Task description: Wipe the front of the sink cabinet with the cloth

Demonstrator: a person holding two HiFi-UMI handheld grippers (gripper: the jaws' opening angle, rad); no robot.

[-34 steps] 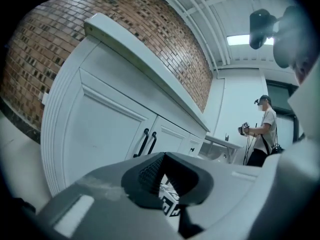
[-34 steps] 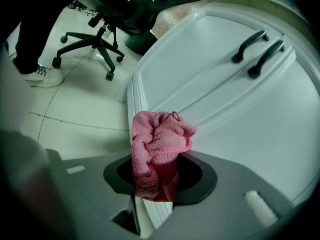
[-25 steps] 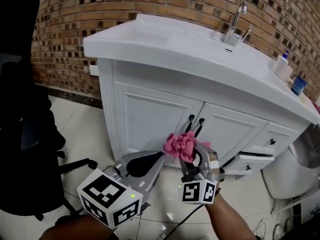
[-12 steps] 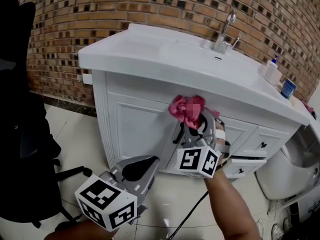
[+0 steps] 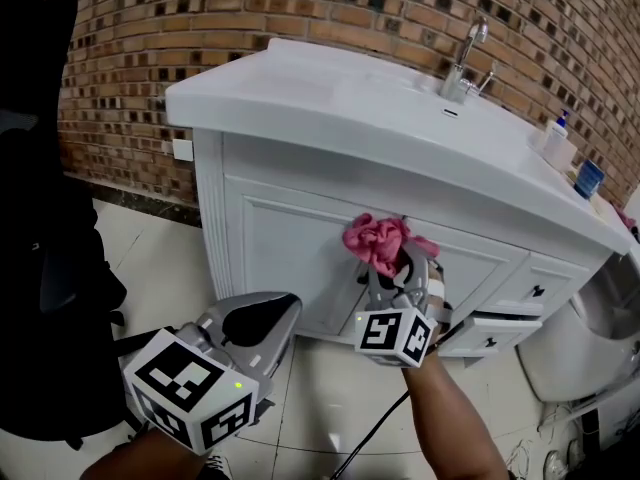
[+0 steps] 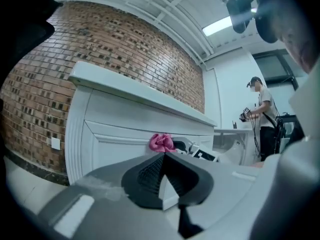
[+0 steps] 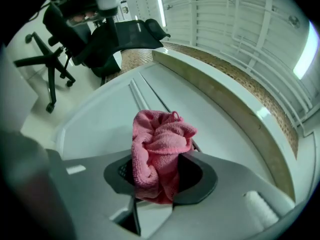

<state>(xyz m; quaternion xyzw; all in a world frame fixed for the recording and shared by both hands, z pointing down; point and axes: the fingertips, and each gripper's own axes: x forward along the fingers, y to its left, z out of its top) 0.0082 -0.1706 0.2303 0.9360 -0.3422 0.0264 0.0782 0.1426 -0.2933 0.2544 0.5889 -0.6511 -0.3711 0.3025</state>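
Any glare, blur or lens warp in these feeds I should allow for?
Head view: sharp, evenly lit, brick wall bowed by the lens. Left gripper view: heavy fisheye, dark corners, ceiling light blown out. Right gripper view: cloth crisp, cabinet front curved, edges dim.

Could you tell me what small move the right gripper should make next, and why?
Probably sweep the right gripper leftward across the cabinet door, pressing lightly. Its jaws are shut on the bunched cloth, which sits near the door's right edge, so most of the panel lies to its left.
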